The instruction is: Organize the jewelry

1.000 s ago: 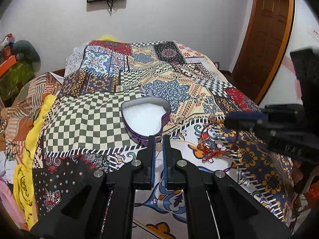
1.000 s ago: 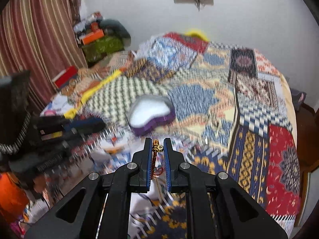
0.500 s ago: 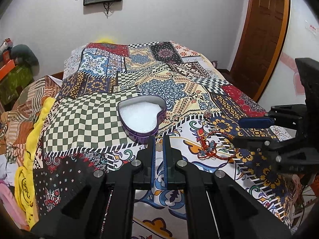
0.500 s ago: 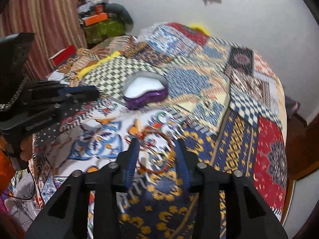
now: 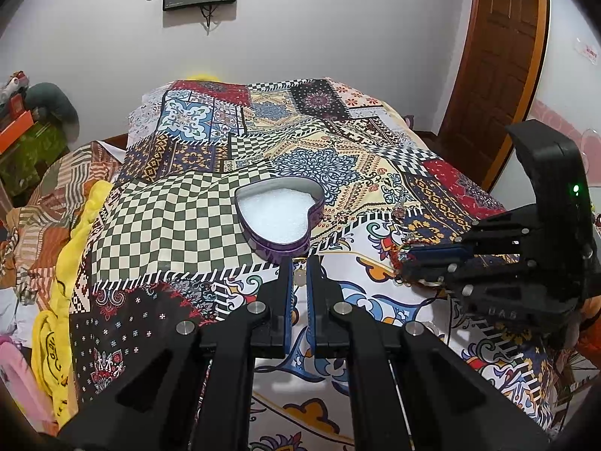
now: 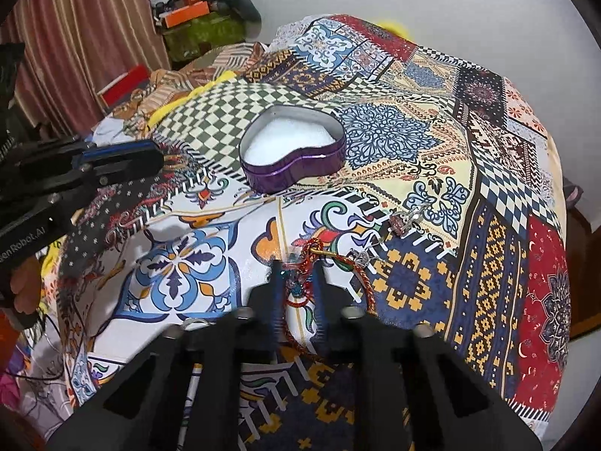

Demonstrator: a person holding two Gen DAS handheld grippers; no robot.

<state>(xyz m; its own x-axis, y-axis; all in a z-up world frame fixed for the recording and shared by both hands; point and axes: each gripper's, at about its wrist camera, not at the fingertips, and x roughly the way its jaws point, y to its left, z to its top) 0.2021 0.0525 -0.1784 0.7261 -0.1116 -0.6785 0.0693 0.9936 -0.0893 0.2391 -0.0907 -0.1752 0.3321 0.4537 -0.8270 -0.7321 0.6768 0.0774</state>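
A purple heart-shaped tin (image 5: 280,220) with white foam inside sits open on the patchwork bedspread; it also shows in the right wrist view (image 6: 293,150). My left gripper (image 5: 298,263) hovers just in front of the tin with its jaws nearly together and nothing visibly held. My right gripper (image 6: 298,268) is open, low over the bedspread, its fingers astride a red and gold cord bracelet (image 6: 330,263). In the left wrist view the right gripper (image 5: 403,263) rests at the bracelet (image 5: 398,253). Two small silver pieces (image 6: 403,220) lie just beyond.
The bed's right edge falls off toward a wooden door (image 5: 492,67). Piled cloth and a yellow blanket (image 5: 71,255) lie along the left side. Boxes and bags (image 6: 188,11) stand by the striped curtain (image 6: 86,30).
My right gripper opened and dropped from above the bed down onto the red cord bracelet. My left gripper stayed shut in front of the tin, drifting slightly.
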